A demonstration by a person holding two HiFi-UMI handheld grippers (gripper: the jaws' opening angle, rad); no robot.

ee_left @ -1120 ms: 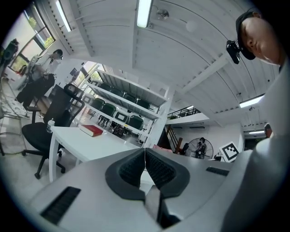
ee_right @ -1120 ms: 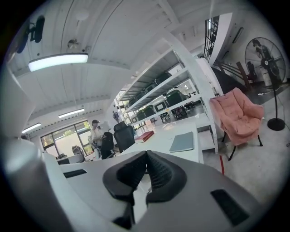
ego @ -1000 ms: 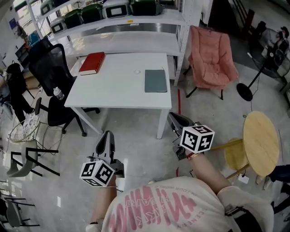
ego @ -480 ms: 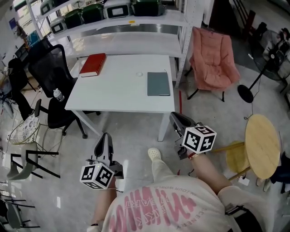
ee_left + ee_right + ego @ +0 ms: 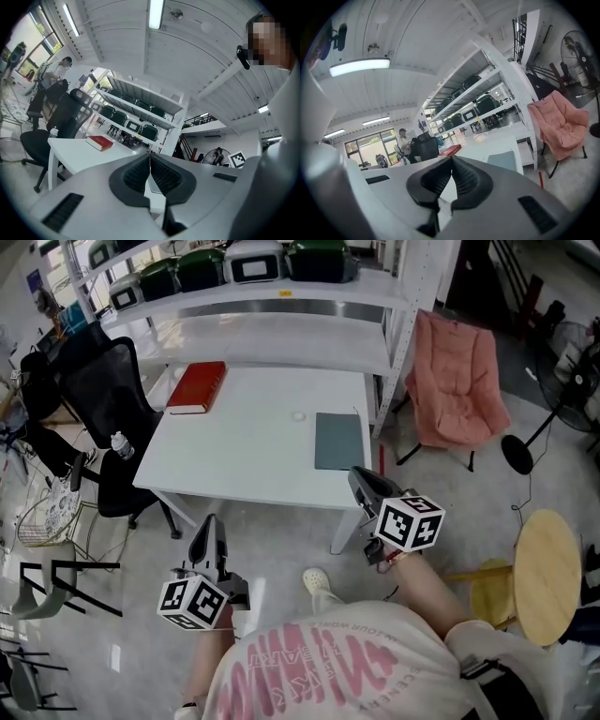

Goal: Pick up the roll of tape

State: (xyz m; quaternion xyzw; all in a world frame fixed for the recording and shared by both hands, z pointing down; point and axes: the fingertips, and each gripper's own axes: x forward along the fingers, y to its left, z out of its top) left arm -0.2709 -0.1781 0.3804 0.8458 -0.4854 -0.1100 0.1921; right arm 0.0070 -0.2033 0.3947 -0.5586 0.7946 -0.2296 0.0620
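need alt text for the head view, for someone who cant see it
Looking steeply down, a person holds a shut tool in each hand, left tool and right tool, before a white table. On it lie a red book, a grey notebook and a small pale roll of tape; a pink chair stands to its right.

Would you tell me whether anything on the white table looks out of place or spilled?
Nothing stands out. The red book, roll of tape and grey notebook lie flat on the table, apart from one another, with no spill or damage visible.
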